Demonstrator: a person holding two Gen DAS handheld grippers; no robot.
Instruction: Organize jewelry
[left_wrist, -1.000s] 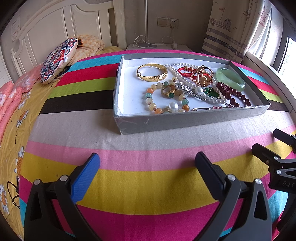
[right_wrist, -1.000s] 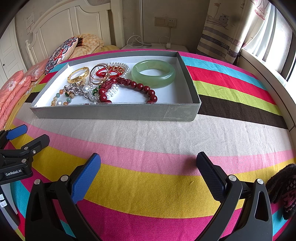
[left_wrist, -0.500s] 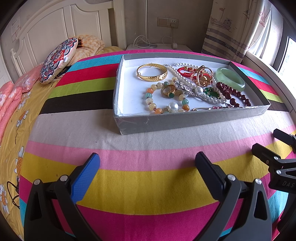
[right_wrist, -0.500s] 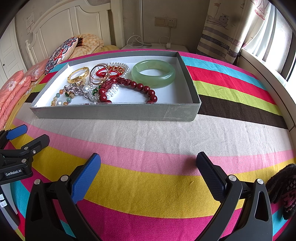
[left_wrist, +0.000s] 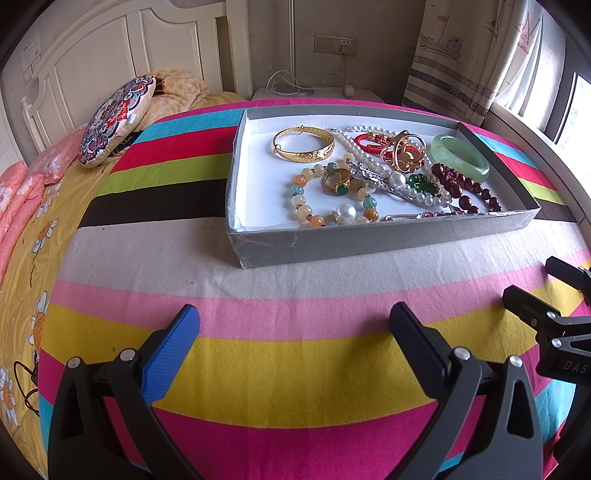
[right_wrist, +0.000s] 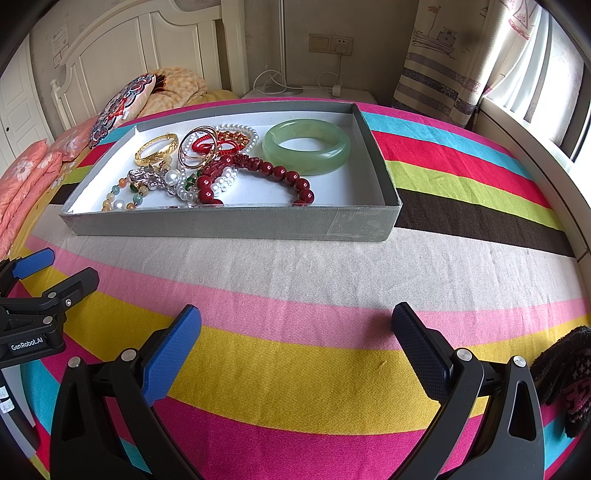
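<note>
- The shallow grey cardboard tray (left_wrist: 369, 240) of jewelry sits on the striped bedspread (left_wrist: 295, 369), ahead of me.
- A pale green jade bangle (right_wrist: 306, 146) lies at its right end.
- My left gripper (left_wrist: 293, 325) and right gripper (right_wrist: 295, 326) hang spread wide, both empty.

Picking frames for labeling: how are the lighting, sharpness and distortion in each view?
Left wrist view: daylight from the window at right, jewelry tray sharp, fisheye bends the striped cloth. Right wrist view: curtain overexposed, green bangle crisp, edges dark.
</note>
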